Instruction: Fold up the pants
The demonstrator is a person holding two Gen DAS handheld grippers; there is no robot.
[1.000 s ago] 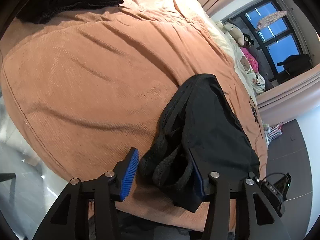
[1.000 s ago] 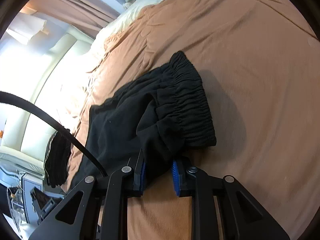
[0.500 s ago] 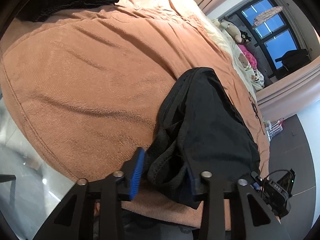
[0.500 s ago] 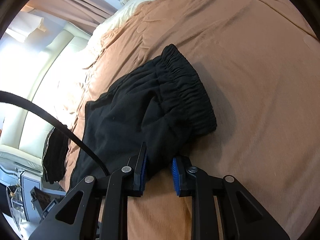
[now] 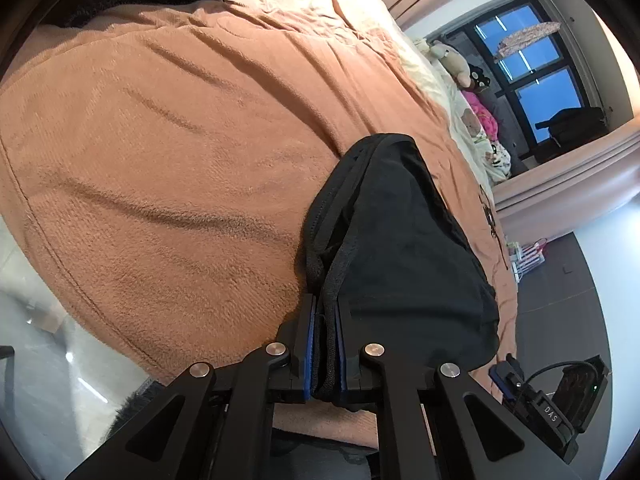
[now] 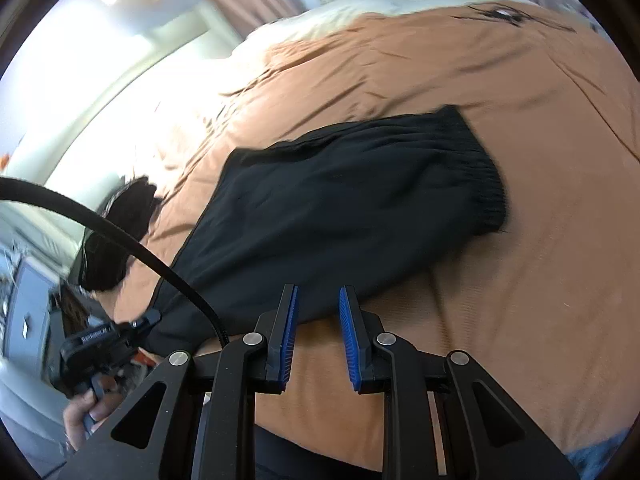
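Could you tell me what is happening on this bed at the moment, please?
A person with a handheld gripper in each hand is folding a pair of black fabric pants on the orange-brown bedspread. The left gripper is shut on the hem end of the pants, its blue-padded fingers pinching the layered edges. The right gripper is open, just short of the pants, holding nothing. The pants lie roughly doubled over, waistband outermost.

Black-framed tongs (image 6: 318,300) with ribbed blue pads (image 6: 289,336), silver screws.
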